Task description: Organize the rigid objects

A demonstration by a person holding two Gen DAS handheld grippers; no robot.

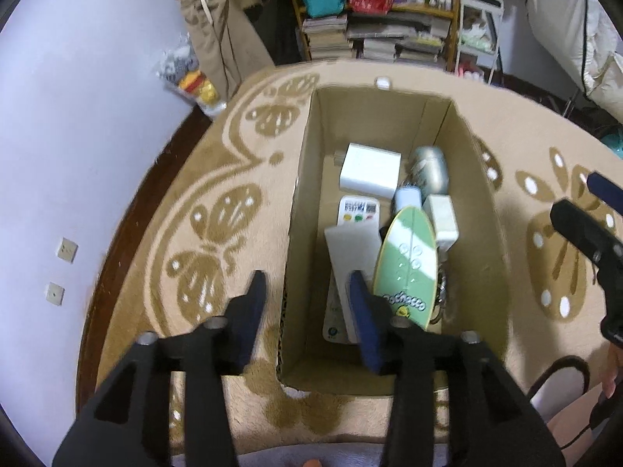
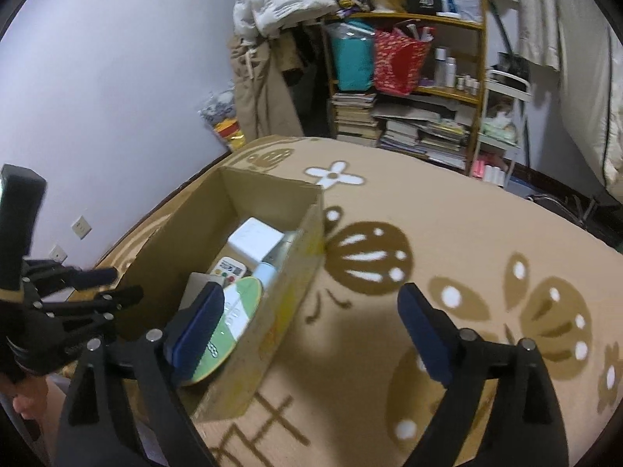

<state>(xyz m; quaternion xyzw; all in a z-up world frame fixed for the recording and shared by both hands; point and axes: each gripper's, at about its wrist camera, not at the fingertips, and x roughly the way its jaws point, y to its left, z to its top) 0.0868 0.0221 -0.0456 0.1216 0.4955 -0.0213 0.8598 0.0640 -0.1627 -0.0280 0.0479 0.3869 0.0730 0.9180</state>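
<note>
- The left claw (image 1: 307,303) hangs spread wide over the near left wall of an open cardboard box (image 1: 300,194), pinching nothing; one blue-padded finger is outside the box above the blanket and the other is inside, in front of the things packed there.
- The right claw (image 2: 311,327) is also spread and empty, its left finger over the near end of the box (image 2: 288,311) and its right finger above the patterned blanket (image 2: 467,233).
- The box stands on a tan blanket (image 1: 233,163) with brown butterfly and flower shapes; whether a bed or the floor lies under it cannot be told.
- Inside the box, at the far end, a white square block (image 1: 370,171) lies beside a silvery rounded container (image 1: 430,169).
- Nearer, a white remote control (image 1: 356,212) with coloured buttons lies partly under a flat pale grey slab (image 1: 352,257).
- A green oval board (image 1: 407,264) with printed lettering leans tilted at the near right, touching the slab's edge.
- A pale blue cylinder (image 1: 407,198) and a small white box (image 1: 442,222) sit just beyond the board.
- Far behind, a wooden shelf (image 2: 447,93) carries stacked books, a teal bag and a red bag.
- A lavender wall (image 2: 117,97) runs along the left.
</note>
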